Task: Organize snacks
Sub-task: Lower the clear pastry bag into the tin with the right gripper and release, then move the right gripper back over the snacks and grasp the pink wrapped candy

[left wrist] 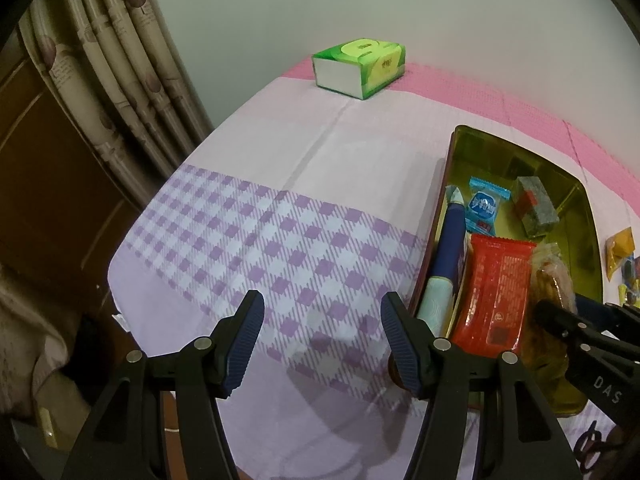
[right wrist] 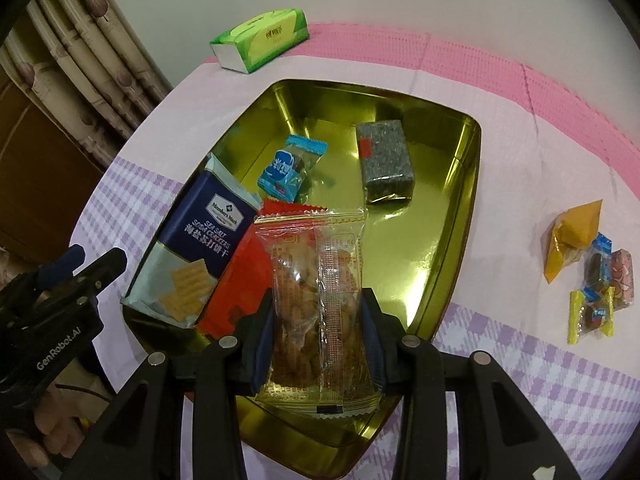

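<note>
Crackle-film snack packet (right wrist: 316,300), light and crushable, sits pinched at its waist in my right gripper (right wrist: 318,344) over the tin's (right wrist: 460,216) near end; left gripper (left wrist: 322,344) gapes empty.

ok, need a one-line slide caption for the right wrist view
Right gripper holds a clear snack packet over the gold tin, beside the soda crackers and red packet.
</note>
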